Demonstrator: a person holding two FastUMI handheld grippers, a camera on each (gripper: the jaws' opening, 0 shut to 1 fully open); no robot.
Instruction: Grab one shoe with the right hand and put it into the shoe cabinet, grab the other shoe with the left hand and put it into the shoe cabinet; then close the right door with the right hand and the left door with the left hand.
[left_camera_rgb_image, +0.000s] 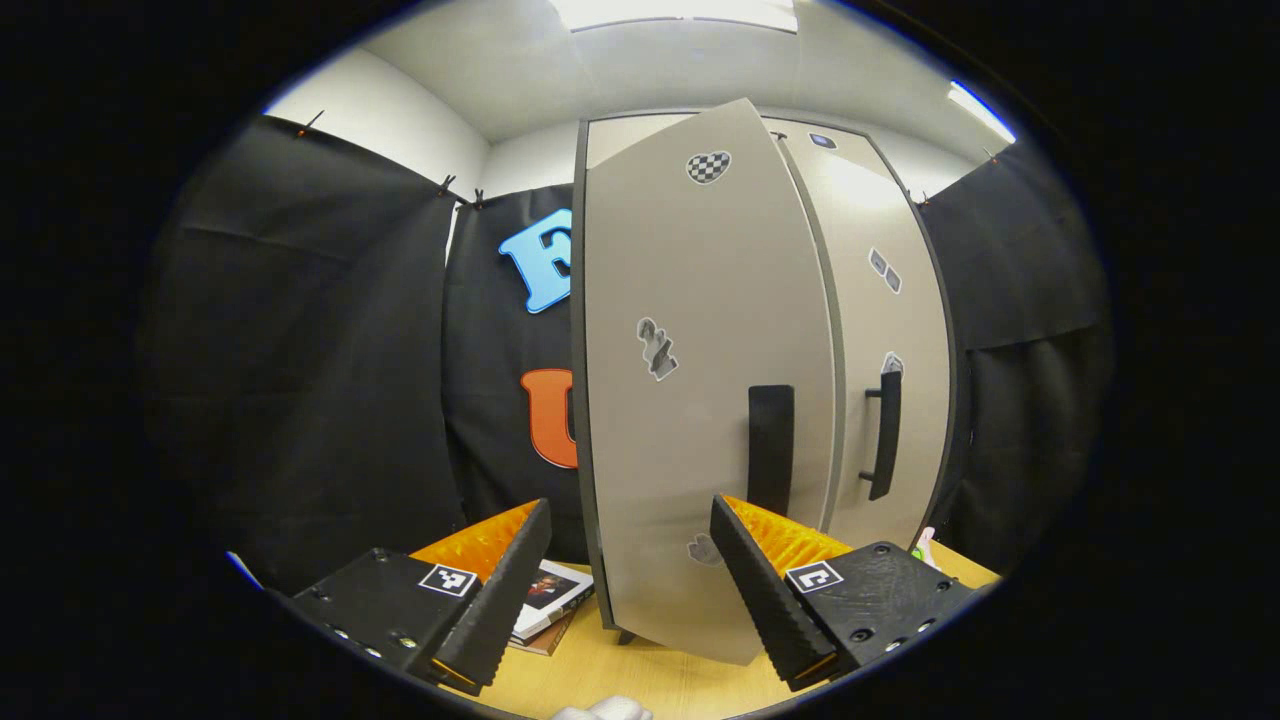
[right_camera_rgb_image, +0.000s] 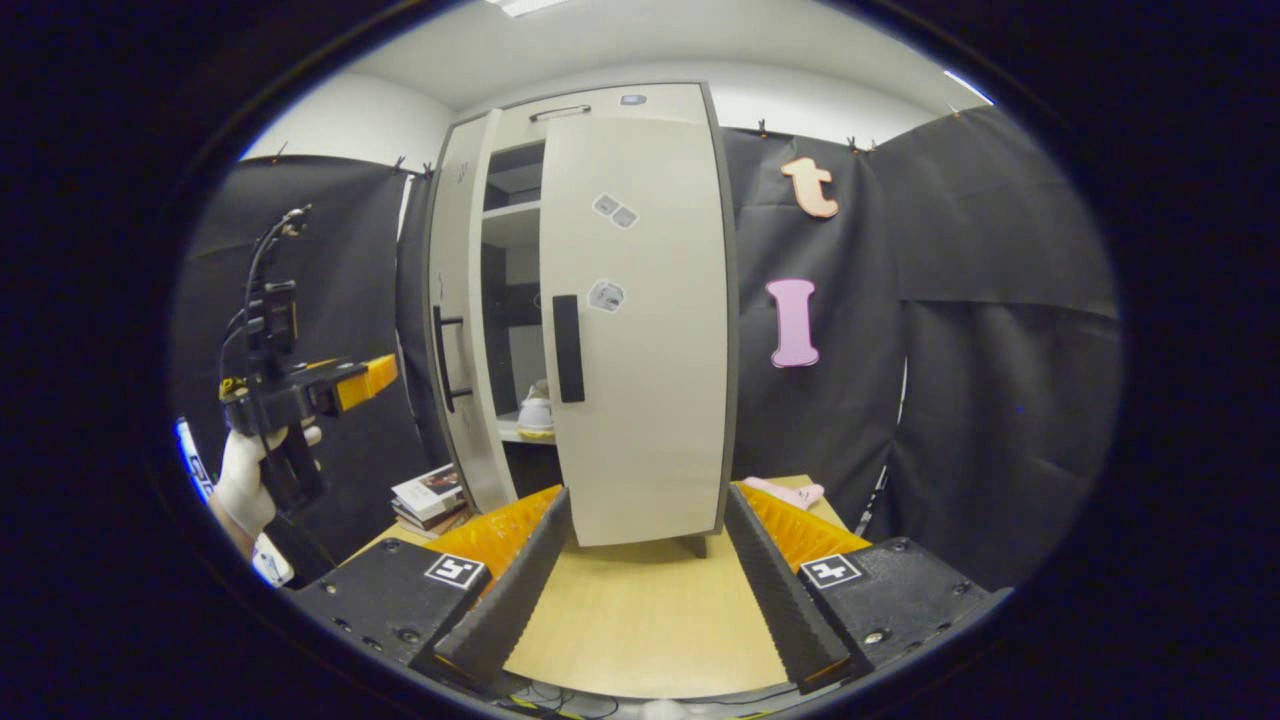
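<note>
Although a white shoe already sits on a shelf inside the tall pale-grey shoe cabinet, visible through the gap between the doors, I cannot tell from here whether its partner lies beside it. The right door, with its flat black handle, looks shut or nearly so in the right gripper view. The left door hangs partly ajar, its own black handle at about one o'clock from the left gripper. By my judgement the shoes are stowed and what remains is pushing that left door closed.

The left gripper has its fingers spread apart, empty, just in front of the door's lower face. The right gripper is likewise spread and holds nothing, well back from the cabinet. At nine o'clock in the right gripper view, a gloved hand holds the other gripper up.

The cabinet stands on a light wooden tabletop. A small stack of books lies at its left foot, a pink cloth at the right. Black cloth walls surround the booth, beneath a white ceiling.
</note>
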